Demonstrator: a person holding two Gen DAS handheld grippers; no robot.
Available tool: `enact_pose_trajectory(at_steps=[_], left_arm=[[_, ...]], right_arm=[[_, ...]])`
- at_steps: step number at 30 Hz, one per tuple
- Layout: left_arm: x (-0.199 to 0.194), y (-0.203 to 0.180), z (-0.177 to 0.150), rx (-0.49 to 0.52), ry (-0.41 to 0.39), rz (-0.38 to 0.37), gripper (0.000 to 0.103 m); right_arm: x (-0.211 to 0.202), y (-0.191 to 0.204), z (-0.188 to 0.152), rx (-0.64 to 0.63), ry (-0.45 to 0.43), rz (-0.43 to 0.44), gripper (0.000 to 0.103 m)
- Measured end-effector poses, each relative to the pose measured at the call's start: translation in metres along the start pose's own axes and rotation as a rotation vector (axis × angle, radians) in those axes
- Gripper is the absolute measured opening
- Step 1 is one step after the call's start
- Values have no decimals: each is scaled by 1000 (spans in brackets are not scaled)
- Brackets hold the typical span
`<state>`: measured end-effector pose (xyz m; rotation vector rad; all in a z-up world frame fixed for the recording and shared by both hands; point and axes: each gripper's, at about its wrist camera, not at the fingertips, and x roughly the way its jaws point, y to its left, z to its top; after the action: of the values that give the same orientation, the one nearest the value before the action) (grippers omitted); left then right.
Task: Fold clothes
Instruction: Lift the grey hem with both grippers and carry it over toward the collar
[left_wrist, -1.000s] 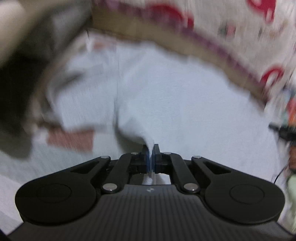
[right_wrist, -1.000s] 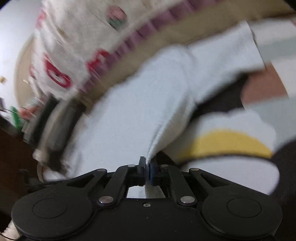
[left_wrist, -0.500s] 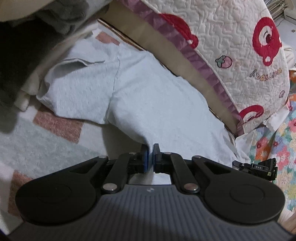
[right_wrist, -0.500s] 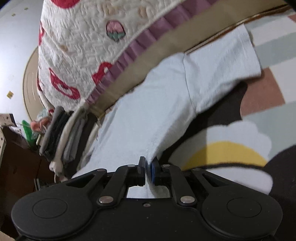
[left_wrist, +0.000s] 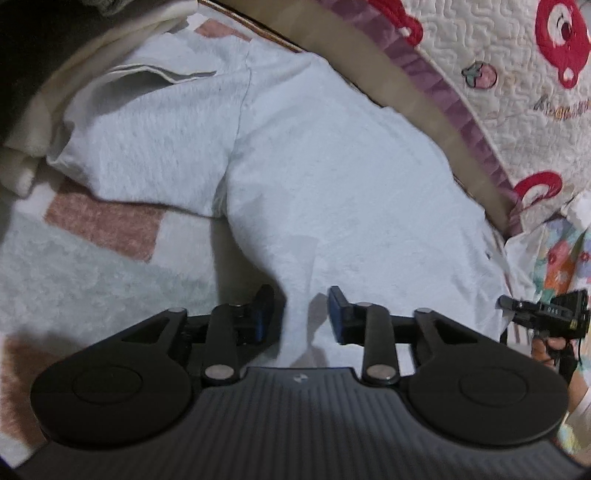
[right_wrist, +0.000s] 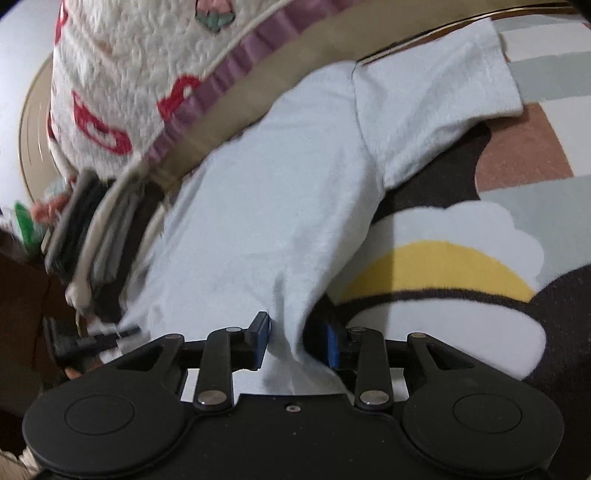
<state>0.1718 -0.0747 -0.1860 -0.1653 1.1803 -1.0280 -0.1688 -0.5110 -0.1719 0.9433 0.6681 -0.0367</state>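
On patterned rug (right_wrist: 517, 206) | pale T-shirt (left_wrist: 332, 166) spread flat, far edge against bed base | left gripper (left_wrist: 301, 314) jaws apart, hem fold between, unpinched | right gripper (right_wrist: 297, 338) likewise parted around hem | folded clothes stack (right_wrist: 85, 229) beside shirt | quilt (left_wrist: 517, 66) above.

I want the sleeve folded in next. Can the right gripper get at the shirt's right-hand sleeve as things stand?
Probably yes. The right gripper is open, with the white T-shirt hem loose between its fingers. The sleeve lies flat on the rug ahead, nothing on it or in the way.
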Motion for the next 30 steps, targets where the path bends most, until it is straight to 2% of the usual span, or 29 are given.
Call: enact_pose_trajectory(at_steps=[1,2,5,8,12,19,22,26,30], left_arm=[[1,0,0,-3,-5,-14,2],[1,0,0,-6,-10,-28,3],[-18,-5,2,-1,-96,-93,3],[-42,-11,8,10,-195,-98,3],[-65,-28,19,54,-301,-75,3],[-106,-63,41,126,-467,-47,3],[-116,-72,40,132,-511,-19,3],[-130,-84,40,141,-570,18,3],[-144,-96,39,150,-628,55,3]], right_arm=[[-2,-1,0,8,-23,18,9],[-5,0,0,11,-45,46,9],[-17,5,1,18,-110,135,7],[-26,7,6,40,-168,169,7],[-45,22,22,15,-256,203,6],[-75,69,58,-121,-341,225,5],[-97,84,68,-166,-407,235,5],[-116,94,70,-224,-470,229,5],[-120,99,63,-200,-508,209,5]])
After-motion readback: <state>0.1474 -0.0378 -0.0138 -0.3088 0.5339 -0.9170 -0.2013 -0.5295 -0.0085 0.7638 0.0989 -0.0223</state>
